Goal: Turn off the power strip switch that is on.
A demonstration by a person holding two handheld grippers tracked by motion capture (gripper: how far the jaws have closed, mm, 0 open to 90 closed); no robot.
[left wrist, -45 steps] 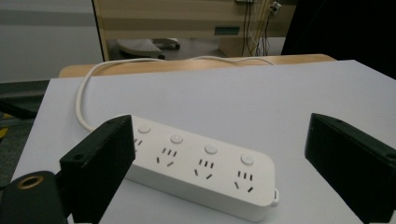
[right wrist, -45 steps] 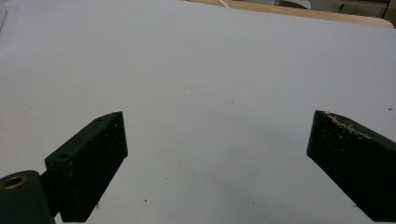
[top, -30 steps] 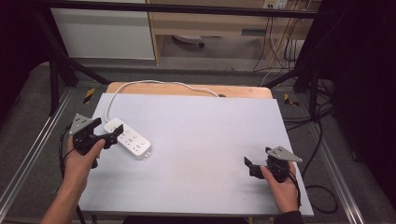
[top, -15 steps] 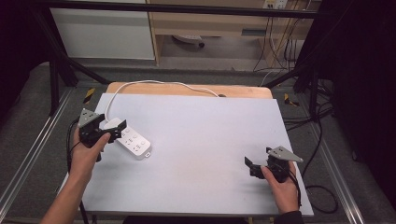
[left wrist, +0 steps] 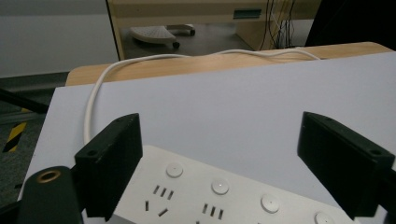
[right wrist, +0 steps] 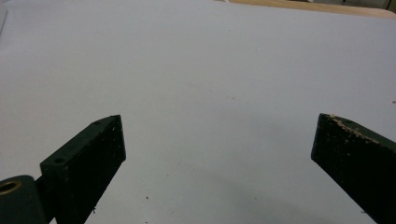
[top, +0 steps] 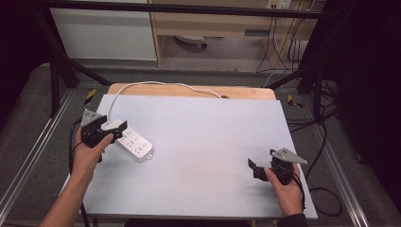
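Barely begun, judging by the layout: reaching for the white power strip (top: pixel 135 144) with the left gripper (top: pixel 114 132), with no grip made yet and no lifting or shifting of it to be seen. Still flat on the pale sheet (top: pixel 213 142) covering the table, at its left side, sockets and round buttons facing up, lying slantwise with one end toward the person and the table's middle. White cord (top: pixel 161 85) running from the strip's far end, up the left edge of the sheet, then along the wooden tabletop (top: pixel 189 91) at the back. Left to do, most likely: lowering the jaws fully around the strip's body, closing on it, then whatever handling follows. Left gripper's jaws wide apart, having just been closing a little, with the cord end of the strip lying between and slightly below them. Seen along the jaws in the left gripper view, one jaw standing at the strip's long edge near the corner, the other out beyond the opposite edge with a clear gap; no pad seen pressing, so open rather than clamped. Whether the nearer jaw already touches the casing: cannot tell. Right gripper (top: pixel 255 169) held low over bare sheet at the near right, well apart from the strip, jaws spread wide with nothing between them.
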